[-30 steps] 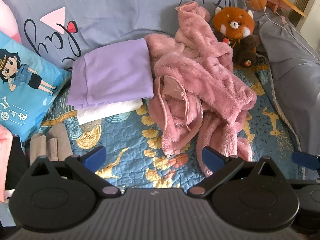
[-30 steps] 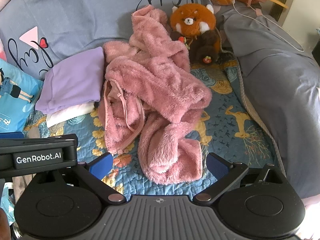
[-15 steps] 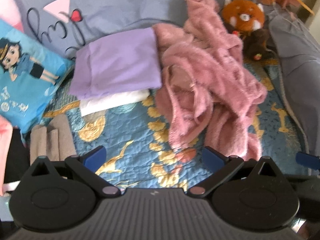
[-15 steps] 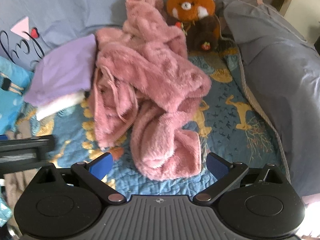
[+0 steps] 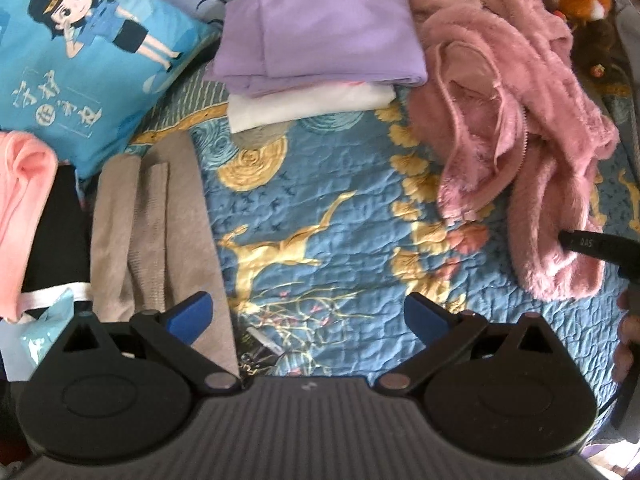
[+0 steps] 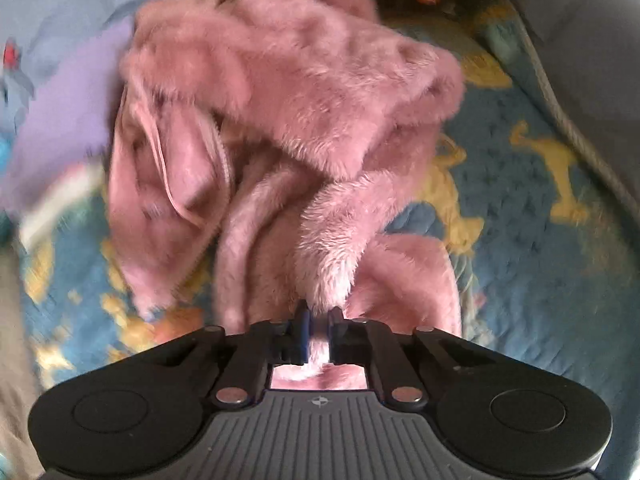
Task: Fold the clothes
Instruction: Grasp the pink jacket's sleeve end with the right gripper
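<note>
Pink fleece jacket lies crumpled on the blue quilt of the bed, just right of a stack made of a folded lilac garment over a folded white garment. A zipper edge and the pale lining show at the front of the heap.

Right gripper: jaws clenched on a fleece tuft of the near part of the jacket; it looks like a sleeve or hem end, but which cannot be told. The right wrist view is motion-blurred. Left gripper: jaws released wide, hovering over bare quilt, apart from the jacket, with a beige knit garment lying under its left finger.

Step in hand, as judged: lift and spread the jacket before folding.

Procedure advice:
1. Confirm that the right grasp holds an outer edge, not a mid-panel fold; thick pile slips from a shallow pinch.
2. Bring the left gripper to a matching edge, such as the zipper side, and close fully on it.
3. Draw both grasps apart to flatten the jacket on the free quilt area.
4. Keep the pull away from the folded stack, which touches the jacket and may be dragged.
</note>
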Demonstrator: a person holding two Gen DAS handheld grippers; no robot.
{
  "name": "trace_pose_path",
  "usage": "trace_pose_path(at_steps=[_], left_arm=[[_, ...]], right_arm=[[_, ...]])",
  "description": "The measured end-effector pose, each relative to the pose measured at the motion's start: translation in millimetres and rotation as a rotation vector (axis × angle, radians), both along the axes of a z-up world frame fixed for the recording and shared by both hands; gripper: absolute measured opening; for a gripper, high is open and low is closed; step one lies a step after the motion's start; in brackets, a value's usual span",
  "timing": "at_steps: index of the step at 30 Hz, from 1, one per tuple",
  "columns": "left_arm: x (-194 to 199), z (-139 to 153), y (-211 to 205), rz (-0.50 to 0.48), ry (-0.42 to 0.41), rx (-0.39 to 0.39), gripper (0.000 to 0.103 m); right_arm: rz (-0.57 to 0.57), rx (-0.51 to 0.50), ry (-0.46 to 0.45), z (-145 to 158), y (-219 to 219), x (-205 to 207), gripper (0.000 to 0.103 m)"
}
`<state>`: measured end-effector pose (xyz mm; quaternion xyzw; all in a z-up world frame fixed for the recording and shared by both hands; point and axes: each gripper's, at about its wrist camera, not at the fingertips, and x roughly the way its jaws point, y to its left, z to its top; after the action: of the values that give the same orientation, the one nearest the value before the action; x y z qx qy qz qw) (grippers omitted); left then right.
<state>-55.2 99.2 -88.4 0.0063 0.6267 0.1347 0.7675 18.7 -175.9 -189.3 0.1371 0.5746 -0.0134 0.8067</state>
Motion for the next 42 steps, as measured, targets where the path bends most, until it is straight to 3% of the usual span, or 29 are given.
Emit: trace_pose_path(at_steps=[3,6,9,12,16,18,21,23,25,27,30,32,34,37,38,39,40,42], left_arm=[[-1,0,6,0.016,0.001,-0.006,0.103],[0,-1,11,0.027,0.009,-0.007,0.103],[-3,0,16,0.047,0.008,-0.024,0.103],[-6,-1,17,0.049,0.01,-0.034,0.103],[-13,-7,12,0.021,0.028,-0.042,0.103],[-16,-10,7,0.0,0.036,-0.045,0.103],[-19,-14,-1,-0.028,0.05,-0.047,0.103],[-21,-17,-6,-0.044,0.05,-0.047,0.103],[-20,-19,-14,-0.058,0.055,-0.044,0.103],[-20,-21,-21,-0.072,0.059,-0.04,0.103],[-19,-13,-32,-0.097,0.039,-0.038,0.103],[-19,-7,-39,-0.121,0.025,-0.027,0.103],[-18,-2,-42,-0.122,0.019,-0.016,0.103],[-19,5,-41,-0.098,0.013,-0.016,0.103],[-19,8,-40,-0.081,0.011,-0.022,0.103],[-19,10,-40,-0.072,0.005,-0.029,0.103],[-20,12,-39,-0.062,-0.001,-0.037,0.103],[-20,15,-40,-0.052,-0.014,-0.042,0.103]], right_arm=[[0.107,-0.001,-0.046,27,11,-24,0.007],[0.361,-0.044,-0.062,54,35,-66,0.006],[0.623,-0.003,-0.01,73,50,-123,0.006],[0.794,0.033,0.077,81,46,-176,0.005],[0.747,-0.038,0.31,61,-5,-231,0.0],[0.682,-0.183,0.424,46,-42,-257,0.0],[0.497,-0.282,0.471,47,-94,-272,0.0],[0.41,-0.274,0.372,64,-109,-262,0.004],[0.391,-0.274,0.191,80,-98,-233,0.015],[0.427,-0.291,0.004,88,-69,-194,0.047],[0.498,-0.329,-0.244,92,-20,-134,0.058],[0.534,-0.353,-0.363,88,14,-92,0.065],[0.545,-0.367,-0.384,73,41,-57,0.072],[0.541,-0.394,-0.355,48,72,-14,0.069],[0.522,-0.414,-0.307,40,74,-7,0.054],[0.504,-0.433,-0.259,33,75,0,0.018],[0.485,-0.452,-0.211,25,76,6,0.008],[0.356,-0.342,-0.239,36,55,-2,0.009]])
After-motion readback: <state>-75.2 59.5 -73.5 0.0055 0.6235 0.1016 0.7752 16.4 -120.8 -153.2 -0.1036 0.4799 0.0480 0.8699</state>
